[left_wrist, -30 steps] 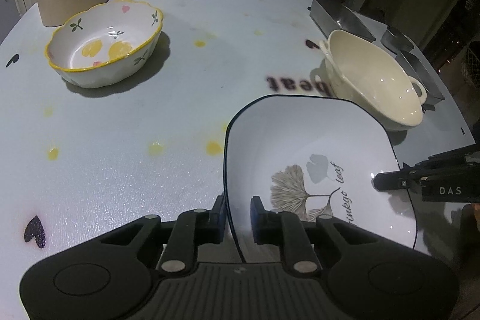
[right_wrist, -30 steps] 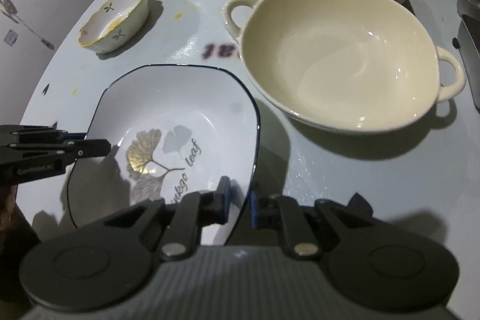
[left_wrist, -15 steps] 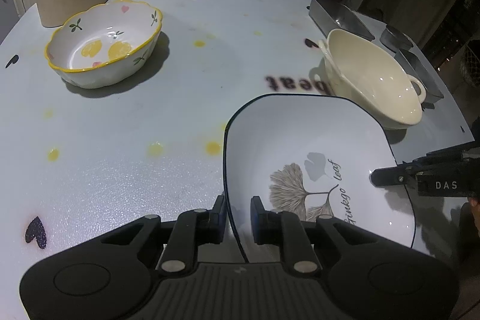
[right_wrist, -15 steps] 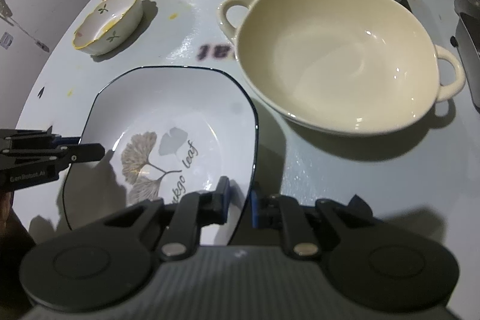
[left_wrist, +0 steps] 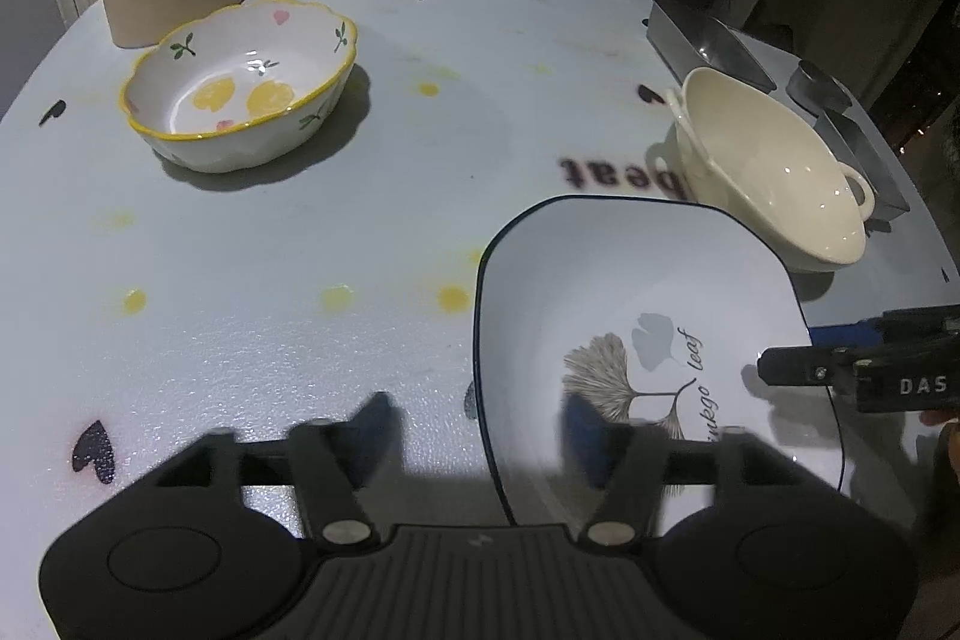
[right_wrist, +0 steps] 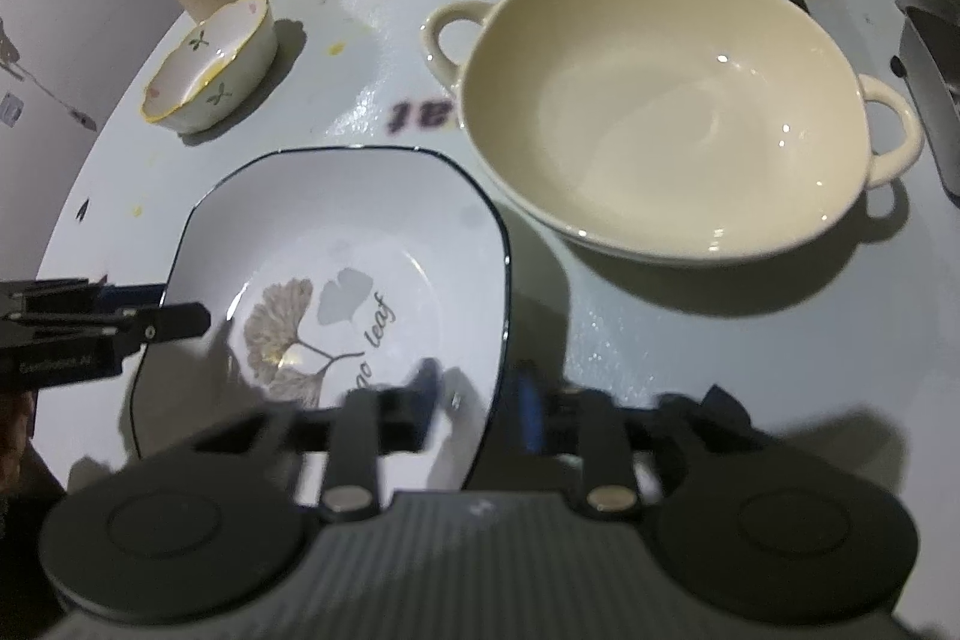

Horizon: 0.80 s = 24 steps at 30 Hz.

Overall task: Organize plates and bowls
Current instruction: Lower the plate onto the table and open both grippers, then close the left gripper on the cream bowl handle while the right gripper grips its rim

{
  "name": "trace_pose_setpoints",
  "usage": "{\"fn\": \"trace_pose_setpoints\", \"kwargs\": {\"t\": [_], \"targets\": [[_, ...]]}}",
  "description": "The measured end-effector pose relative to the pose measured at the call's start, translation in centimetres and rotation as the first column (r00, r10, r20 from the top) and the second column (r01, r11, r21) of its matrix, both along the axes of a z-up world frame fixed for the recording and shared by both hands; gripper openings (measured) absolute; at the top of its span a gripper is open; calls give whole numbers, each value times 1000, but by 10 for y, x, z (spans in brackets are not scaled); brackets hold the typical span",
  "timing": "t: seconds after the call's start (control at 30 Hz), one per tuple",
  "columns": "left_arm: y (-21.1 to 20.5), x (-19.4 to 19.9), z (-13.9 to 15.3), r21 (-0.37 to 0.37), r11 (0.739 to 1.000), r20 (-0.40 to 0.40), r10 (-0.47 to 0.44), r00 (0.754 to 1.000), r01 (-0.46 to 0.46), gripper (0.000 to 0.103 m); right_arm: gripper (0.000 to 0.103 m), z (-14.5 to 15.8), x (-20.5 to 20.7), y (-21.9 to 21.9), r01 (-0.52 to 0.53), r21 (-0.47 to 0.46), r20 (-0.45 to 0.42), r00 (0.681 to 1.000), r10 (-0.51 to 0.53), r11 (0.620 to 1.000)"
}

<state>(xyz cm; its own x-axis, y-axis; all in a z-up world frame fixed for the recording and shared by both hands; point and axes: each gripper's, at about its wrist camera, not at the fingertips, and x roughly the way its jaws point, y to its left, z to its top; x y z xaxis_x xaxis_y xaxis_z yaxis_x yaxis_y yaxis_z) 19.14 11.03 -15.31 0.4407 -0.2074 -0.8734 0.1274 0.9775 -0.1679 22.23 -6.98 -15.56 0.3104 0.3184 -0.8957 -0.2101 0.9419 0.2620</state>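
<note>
Upper left of the frame, empty flowered bowl [left_wrist: 240, 85] on the table [left_wrist: 240, 328], lower centre left gripper [left_wrist: 480, 430] just spread astride the empty ginkgo plate [left_wrist: 630, 292] rim, right gripper [right_wrist: 477, 394] likewise released, cream two-handled bowl [left_wrist: 774, 172] empty at right.

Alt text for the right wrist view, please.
The right gripper, fingers open and just spreading, straddles the rim of a white square plate with a ginkgo leaf print. The left gripper is at its opposite edge; a cream two-handled bowl sits beside it.
</note>
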Motion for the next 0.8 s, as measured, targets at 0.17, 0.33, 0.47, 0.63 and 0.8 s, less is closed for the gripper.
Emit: {"fn": "trace_pose_setpoints", "kwargs": {"t": [0.17, 0.33, 0.47, 0.63, 0.8], "targets": [[-4, -2, 4, 6, 1000, 9, 17, 1000, -17, 98, 87, 2, -3, -7, 12, 15, 12, 1000, -12, 1000], [-13, -3, 14, 15, 999, 37, 40, 999, -41, 103, 103, 4, -8, -16, 22, 20, 46, 999, -23, 1000], [-28, -4, 22, 28, 999, 72, 24, 997, -26, 103, 103, 10, -13, -25, 36, 12, 93, 995, -37, 999], [-44, 1, 30, 35, 999, 101, 28, 995, -32, 103, 103, 20, -18, -45, 62, 32, 122, 990, -65, 998], [-63, 12, 40, 34, 999, 125, 29, 992, -34, 103, 103, 32, -18, -66, 107, 59, 172, 978, -116, 993]]}}
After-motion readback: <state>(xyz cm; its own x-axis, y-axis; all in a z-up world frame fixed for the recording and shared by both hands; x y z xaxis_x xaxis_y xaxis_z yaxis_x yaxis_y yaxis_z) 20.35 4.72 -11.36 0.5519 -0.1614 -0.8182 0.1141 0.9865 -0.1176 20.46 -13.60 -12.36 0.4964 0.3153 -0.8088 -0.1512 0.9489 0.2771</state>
